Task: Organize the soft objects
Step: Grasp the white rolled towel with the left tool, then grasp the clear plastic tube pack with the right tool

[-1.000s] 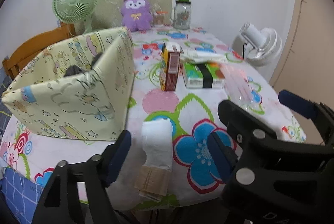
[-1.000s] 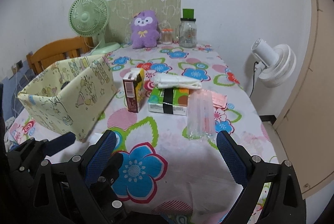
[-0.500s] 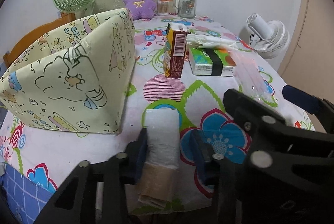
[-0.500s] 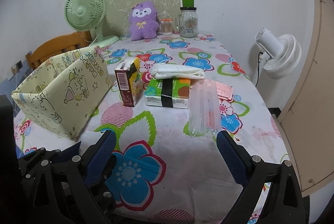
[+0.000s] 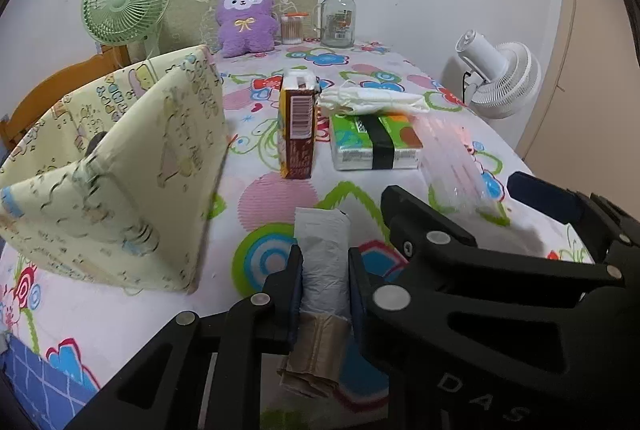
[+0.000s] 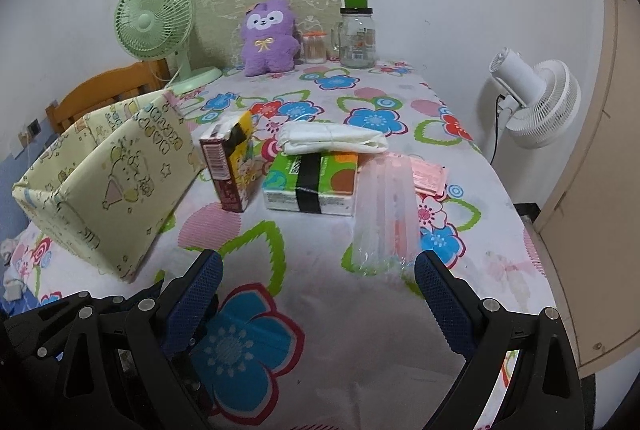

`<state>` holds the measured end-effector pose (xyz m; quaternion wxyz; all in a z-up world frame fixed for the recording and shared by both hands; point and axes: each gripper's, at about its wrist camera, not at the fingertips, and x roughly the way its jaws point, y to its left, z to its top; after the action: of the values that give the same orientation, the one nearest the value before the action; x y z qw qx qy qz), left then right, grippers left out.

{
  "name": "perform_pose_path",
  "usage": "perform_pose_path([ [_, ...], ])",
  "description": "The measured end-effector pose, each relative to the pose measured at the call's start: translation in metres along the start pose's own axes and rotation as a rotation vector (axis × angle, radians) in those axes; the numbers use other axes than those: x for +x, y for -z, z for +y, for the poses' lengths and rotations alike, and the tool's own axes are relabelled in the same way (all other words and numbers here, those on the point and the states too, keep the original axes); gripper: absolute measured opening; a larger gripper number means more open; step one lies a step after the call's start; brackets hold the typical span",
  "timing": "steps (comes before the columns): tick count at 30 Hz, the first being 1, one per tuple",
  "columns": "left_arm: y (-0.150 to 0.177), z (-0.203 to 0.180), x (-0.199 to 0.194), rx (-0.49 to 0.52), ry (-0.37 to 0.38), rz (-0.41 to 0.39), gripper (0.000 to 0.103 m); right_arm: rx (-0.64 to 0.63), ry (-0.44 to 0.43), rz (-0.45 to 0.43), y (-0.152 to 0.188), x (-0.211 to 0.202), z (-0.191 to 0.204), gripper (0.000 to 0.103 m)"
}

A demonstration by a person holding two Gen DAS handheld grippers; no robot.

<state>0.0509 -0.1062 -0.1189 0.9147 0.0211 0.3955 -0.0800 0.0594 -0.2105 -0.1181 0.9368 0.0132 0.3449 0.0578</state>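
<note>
Left jaws: clamped on my roll [image 5: 323, 262], which a second ago lay free between them; grasp made, so I judge transfer next. Bin [image 5: 120, 165]: ahead-left of the left gripper [image 5: 325, 278]. Right gripper [image 6: 318, 284]: jaws wide apart, empty, pouch [image 6: 382, 213] just ahead.

Raised letters "DAS" are showing on the black plastic body of the right gripper [image 5: 496, 213], low in the left wrist view. A barcode is showing on the brown drink carton [image 5: 298, 133], its digits too small to read. Other labels are illegible.
</note>
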Motion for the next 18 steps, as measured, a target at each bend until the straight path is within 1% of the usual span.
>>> perform_pose_path([
  [4, -0.008, -0.004, 0.008, 0.011, 0.002, -0.001, 0.019, 0.012, 0.010, 0.002, -0.005, 0.007, -0.008, 0.098],
  [7, -0.016, -0.005, 0.014, 0.011, 0.008, 0.000, 0.019, 0.022, 0.014, 0.009, -0.009, 0.013, -0.013, 0.093],
  [14, -0.028, -0.011, 0.028, 0.033, 0.018, 0.007, 0.019, 0.040, 0.026, 0.028, -0.018, 0.028, -0.024, 0.089],
  [18, -0.031, -0.010, 0.035, 0.032, 0.010, 0.021, 0.019, 0.045, 0.045, 0.049, -0.021, 0.036, -0.028, 0.087],
])
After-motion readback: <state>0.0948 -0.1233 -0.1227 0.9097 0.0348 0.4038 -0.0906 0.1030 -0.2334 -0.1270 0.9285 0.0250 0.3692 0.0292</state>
